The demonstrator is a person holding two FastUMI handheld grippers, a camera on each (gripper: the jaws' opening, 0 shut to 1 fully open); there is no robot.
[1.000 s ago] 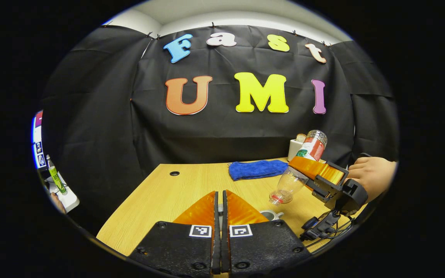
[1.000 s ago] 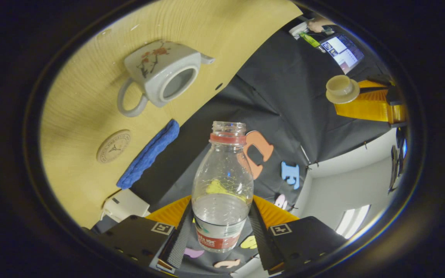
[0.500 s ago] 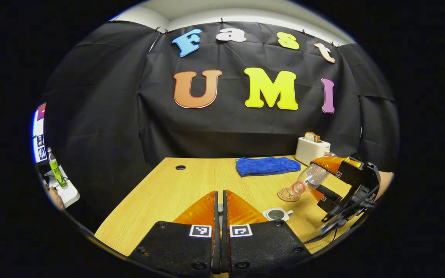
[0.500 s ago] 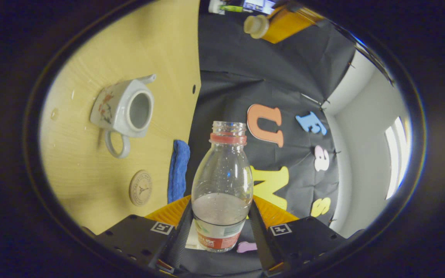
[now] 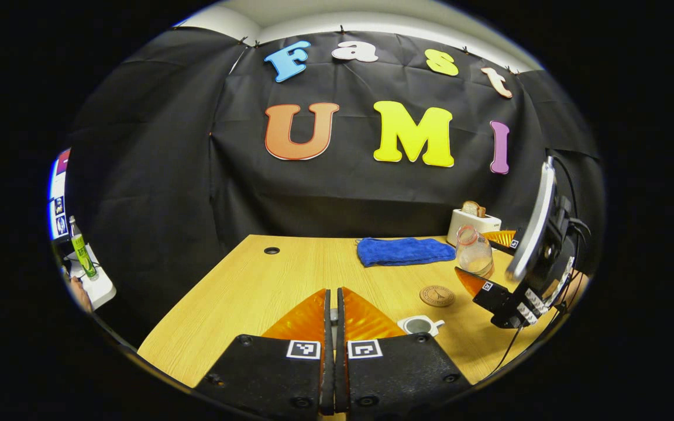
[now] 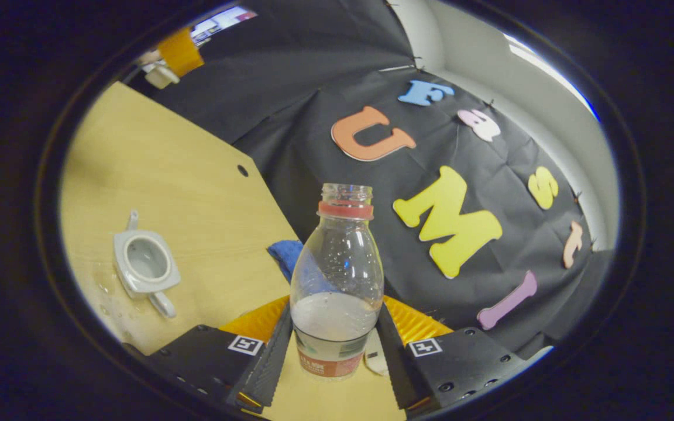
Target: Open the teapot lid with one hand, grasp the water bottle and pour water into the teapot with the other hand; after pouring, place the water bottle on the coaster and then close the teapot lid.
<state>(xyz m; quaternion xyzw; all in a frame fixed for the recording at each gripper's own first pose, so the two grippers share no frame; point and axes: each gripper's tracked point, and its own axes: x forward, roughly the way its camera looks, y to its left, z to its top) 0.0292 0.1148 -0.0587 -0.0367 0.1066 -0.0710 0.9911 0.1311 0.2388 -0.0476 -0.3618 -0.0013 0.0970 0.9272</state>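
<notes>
Bottle (image 6: 337, 275) — clear ribbed plastic, capless — clamped by right gripper (image 6: 336, 345).

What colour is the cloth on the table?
Blue. The cloth shows best in the left gripper view, lying near the table's far edge.

Our left gripper (image 5: 331, 327): black housing, a square fiducial tag on each finger base, screws near the bottom edge. Our right gripper (image 6: 337, 345): same black body and tags, ribbed inner finger faces, black cables trailing off it.
</notes>
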